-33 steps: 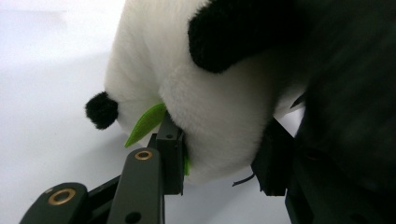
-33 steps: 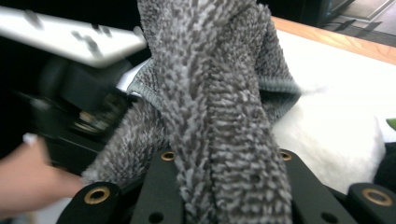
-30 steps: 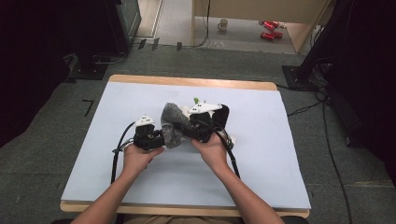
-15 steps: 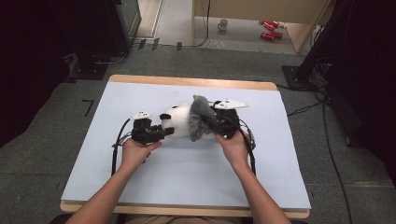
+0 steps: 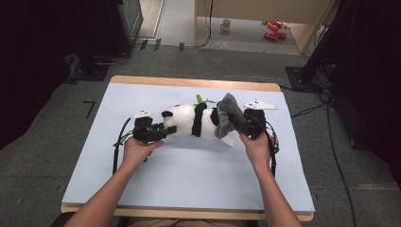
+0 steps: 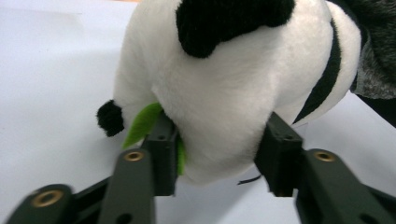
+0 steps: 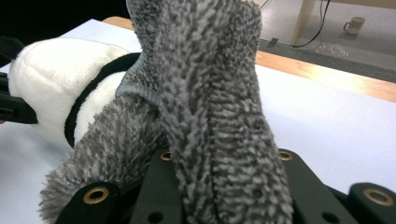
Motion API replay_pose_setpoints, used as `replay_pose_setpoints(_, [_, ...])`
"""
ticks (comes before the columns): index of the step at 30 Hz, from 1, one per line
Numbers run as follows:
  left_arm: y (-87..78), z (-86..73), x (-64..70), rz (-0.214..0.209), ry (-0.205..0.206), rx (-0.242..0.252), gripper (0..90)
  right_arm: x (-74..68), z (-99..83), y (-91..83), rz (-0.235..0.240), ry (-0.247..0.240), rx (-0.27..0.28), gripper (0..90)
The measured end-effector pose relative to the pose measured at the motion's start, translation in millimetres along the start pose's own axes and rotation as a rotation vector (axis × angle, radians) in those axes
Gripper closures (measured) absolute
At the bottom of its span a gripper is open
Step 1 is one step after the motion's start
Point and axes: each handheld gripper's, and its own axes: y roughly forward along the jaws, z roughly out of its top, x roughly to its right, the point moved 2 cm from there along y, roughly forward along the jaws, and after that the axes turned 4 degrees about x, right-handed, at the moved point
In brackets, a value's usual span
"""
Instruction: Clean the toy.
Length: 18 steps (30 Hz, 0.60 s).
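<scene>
A black-and-white panda plush (image 5: 189, 120) lies on its side mid-table, head to the left. My left gripper (image 5: 169, 129) is shut on its head; in the left gripper view the jaws pinch the white fur (image 6: 233, 84) from both sides (image 6: 219, 144), beside a green felt leaf (image 6: 142, 123). A fuzzy grey cloth (image 5: 229, 118) covers the panda's right end. My right gripper (image 5: 241, 124) is shut on that cloth. In the right gripper view the grey cloth (image 7: 210, 102) drapes over the jaws (image 7: 215, 186) and hides their tips, with the panda's body (image 7: 51, 79) behind it.
The table carries a white sheet (image 5: 189, 179) with a wooden rim (image 5: 189, 81) at the back. On the floor beyond stand a mug (image 5: 226, 24), red cans (image 5: 272, 29) and a dark cabinet (image 5: 118, 23). Cables (image 5: 331, 142) trail at the right.
My right gripper has moved right with the grey cloth, stretching it off the panda. Much more of the white body now shows. The left gripper has kept its hold on the head.
</scene>
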Motion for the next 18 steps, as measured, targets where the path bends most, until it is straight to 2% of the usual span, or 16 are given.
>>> replay_pose_setpoints(3, [-1.8, 0.1, -0.7, 0.002, 0.049, 0.015, 39.3, 0.4, 0.3, 1.2, 0.006, 0.004, 0.005, 76.6])
replay_pose_setpoints(8, [-2.3, -4.7, -2.4, 0.012, 0.220, 0.020, 32.0, 1.7, 1.6, 2.6, 0.011, 0.004, 0.011, 76.4])
replay_pose_setpoints(10, [-0.1, -6.0, -4.8, 0.026, 0.257, 0.024, 30.9, 2.6, 2.4, 4.1, 0.020, 0.010, 0.016, 76.2])
replay_pose_setpoints(11, [1.4, -5.8, -6.4, 0.022, 0.262, 0.032, 31.0, 3.4, 3.0, 5.3, 0.027, 0.009, 0.020, 76.2])
replay_pose_setpoints(15, [9.6, -3.1, -15.2, -0.009, 0.237, 0.079, 29.7, 5.4, 4.8, 8.5, 0.032, 0.014, 0.024, 76.2])
replay_pose_setpoints(18, [16.5, -3.8, -16.3, -0.012, 0.261, 0.092, 28.2, 7.3, 4.7, 9.0, 0.033, 0.025, 0.020, 76.1])
